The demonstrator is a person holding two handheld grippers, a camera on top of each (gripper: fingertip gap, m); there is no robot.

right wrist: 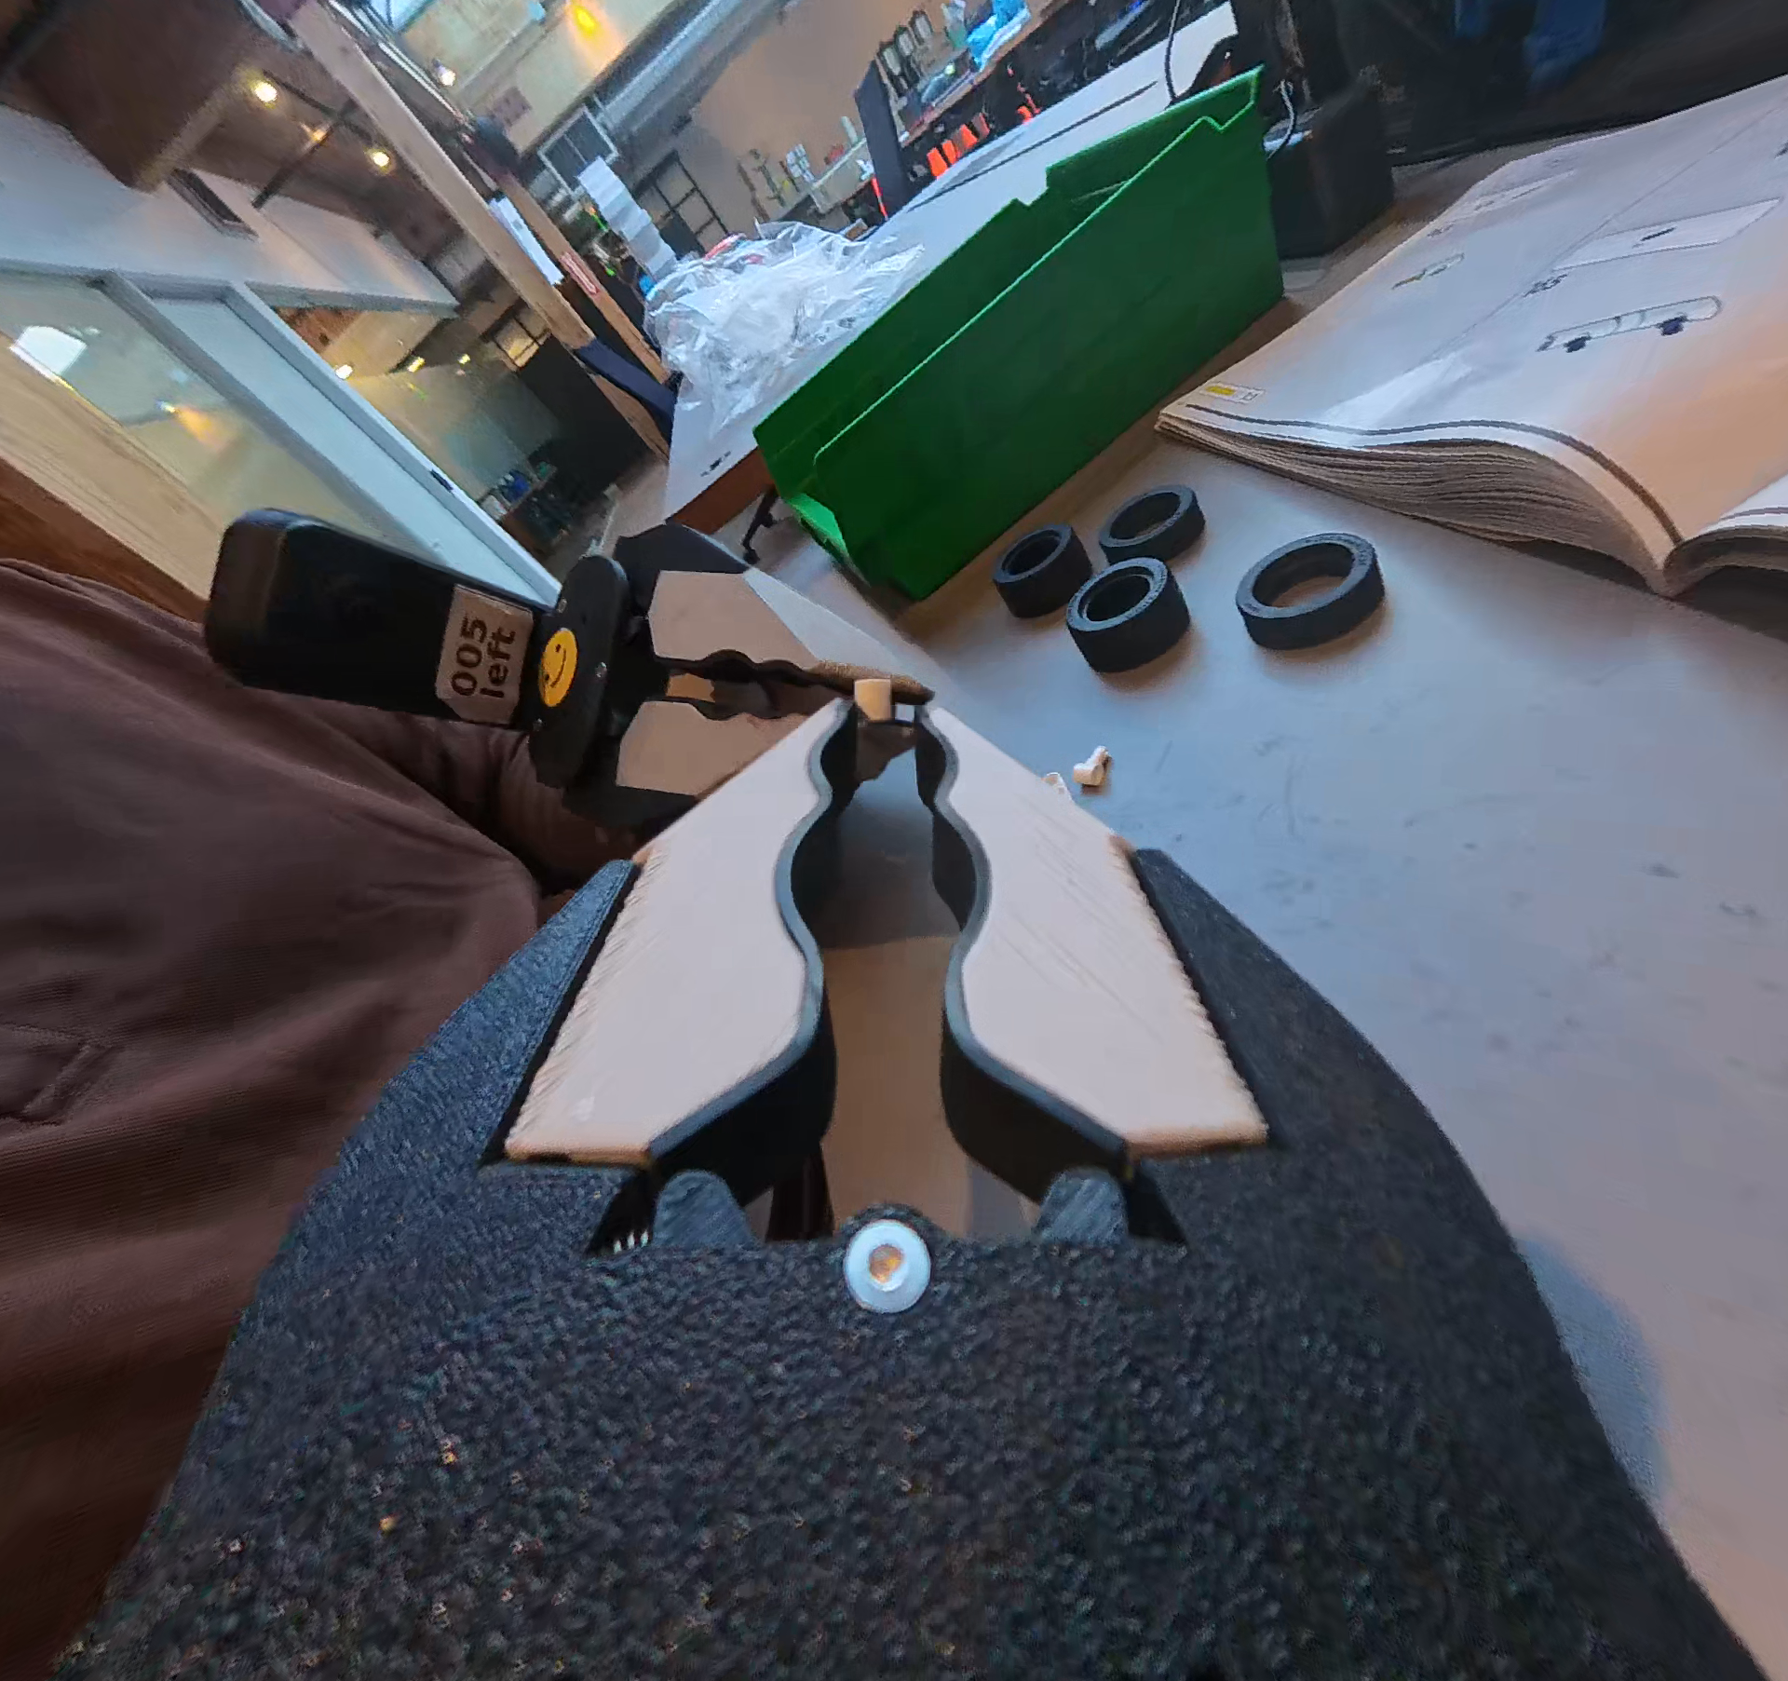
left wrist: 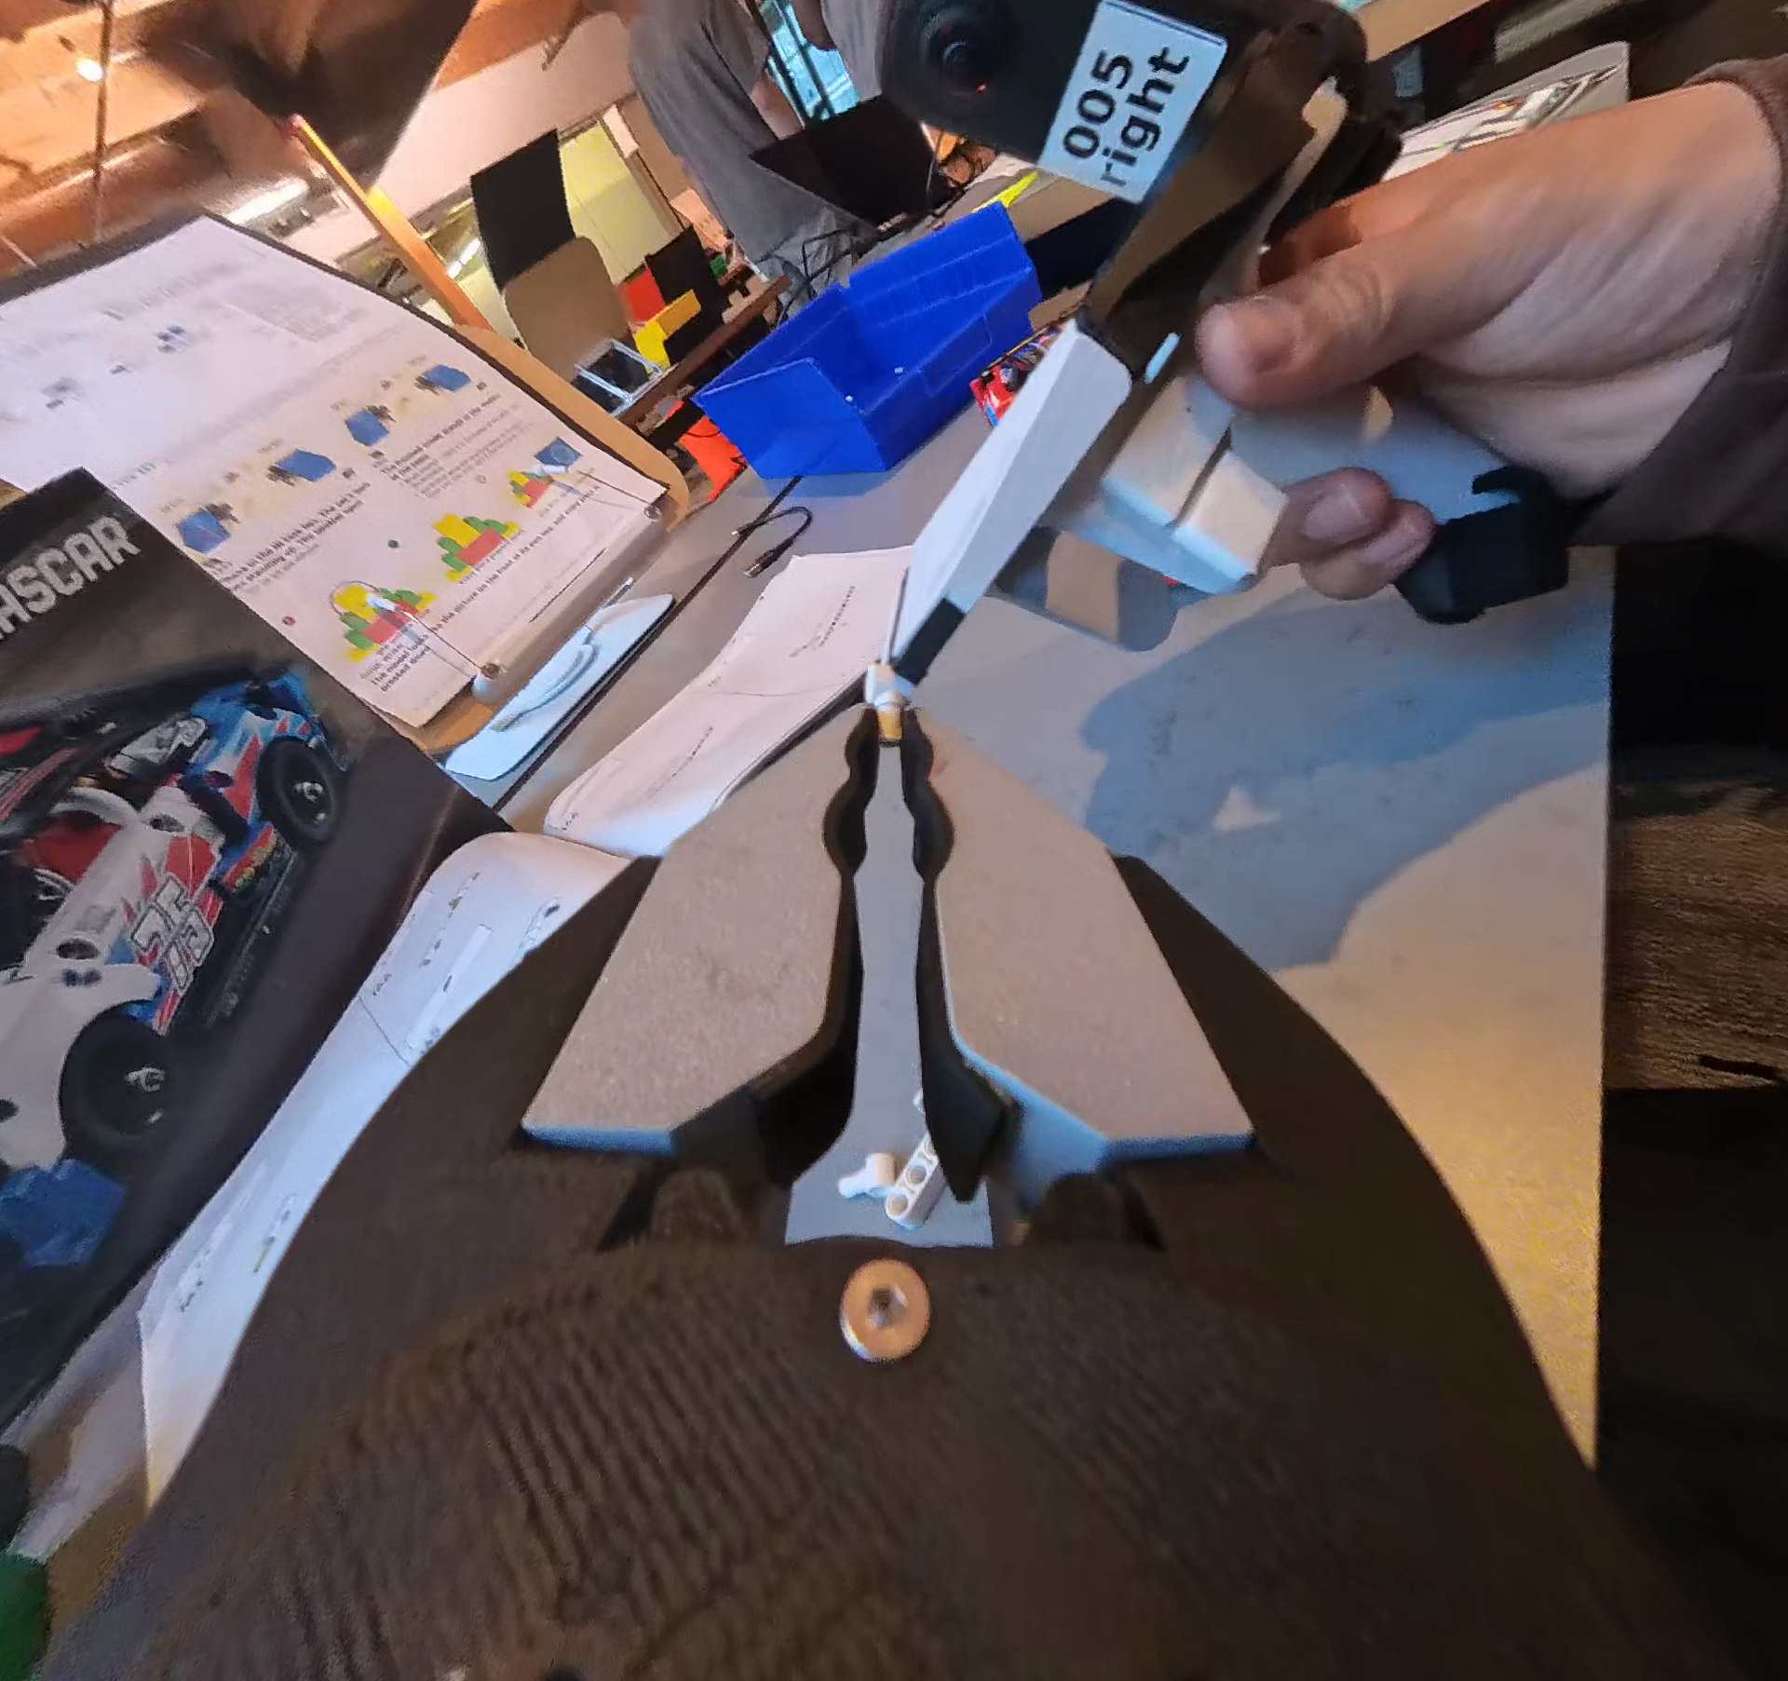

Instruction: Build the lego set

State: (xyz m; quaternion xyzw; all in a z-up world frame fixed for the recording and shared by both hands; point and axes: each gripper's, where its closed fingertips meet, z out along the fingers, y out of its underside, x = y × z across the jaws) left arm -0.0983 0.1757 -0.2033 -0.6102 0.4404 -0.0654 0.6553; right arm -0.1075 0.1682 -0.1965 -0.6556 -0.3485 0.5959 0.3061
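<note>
Peg [left wrist: 886, 692] between both tools' tips

Right gripper [right wrist: 882, 715] meets left gripper [right wrist: 895, 692] at small white piece [right wrist: 871, 698].

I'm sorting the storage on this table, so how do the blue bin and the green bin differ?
The blue bin is blue and shows only in the left wrist view, past the loose papers; the green bin is green and shows only in the right wrist view, beside four black tyres. Crumpled clear plastic bags lie just behind the green bin; none lie by the blue one. Both are plastic, open-fronted and rest on the table.
</note>
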